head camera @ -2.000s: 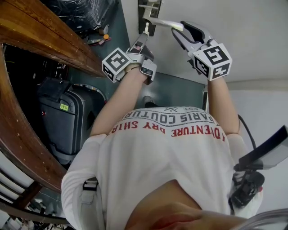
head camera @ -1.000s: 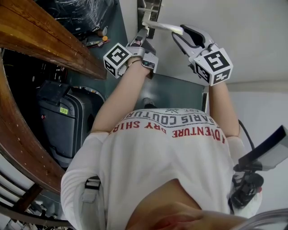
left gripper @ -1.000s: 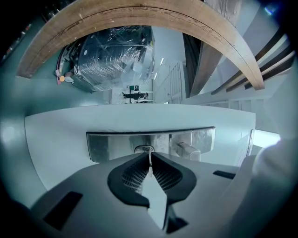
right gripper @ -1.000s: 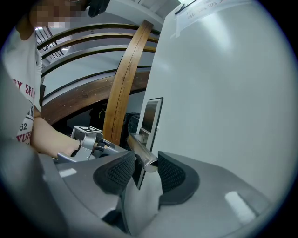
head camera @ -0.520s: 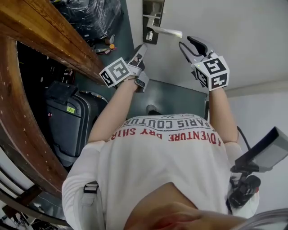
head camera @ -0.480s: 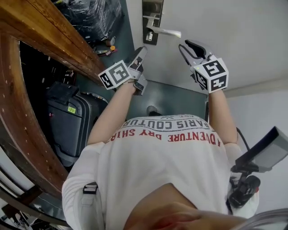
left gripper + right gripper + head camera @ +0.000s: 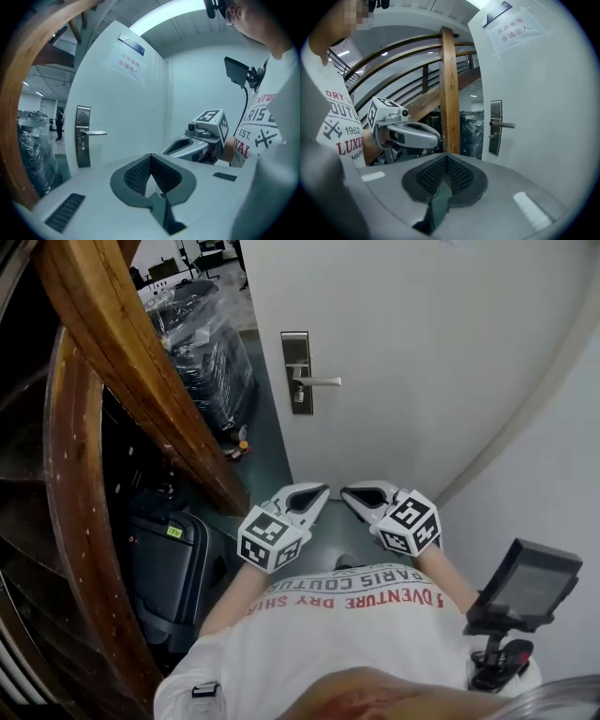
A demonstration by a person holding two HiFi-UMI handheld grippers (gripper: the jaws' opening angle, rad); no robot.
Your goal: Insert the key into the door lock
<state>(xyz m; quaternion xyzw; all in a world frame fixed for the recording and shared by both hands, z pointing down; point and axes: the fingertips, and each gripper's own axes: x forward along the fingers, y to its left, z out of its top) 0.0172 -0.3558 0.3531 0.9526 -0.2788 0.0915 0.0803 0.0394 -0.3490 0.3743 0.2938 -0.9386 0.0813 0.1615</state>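
The white door carries a steel lock plate with a lever handle. A small piece that looks like the key sticks out of the plate below the lever. Both grippers hang close to the person's chest, well back from the door. My left gripper and my right gripper point at each other's tips. Each has just closed, with its jaws shut and nothing between them. The left gripper view shows its pads pressed together, and so does the right gripper view.
A curved wooden beam runs down the left of the door. Behind it stand a black suitcase and a plastic-wrapped bundle. A small screen on a stand is at the right. Grey floor lies before the door.
Both grippers have drawn back from the door handle to near the chest. The right jaws, open by the lever before, are now shut. The left gripper has rolled over.
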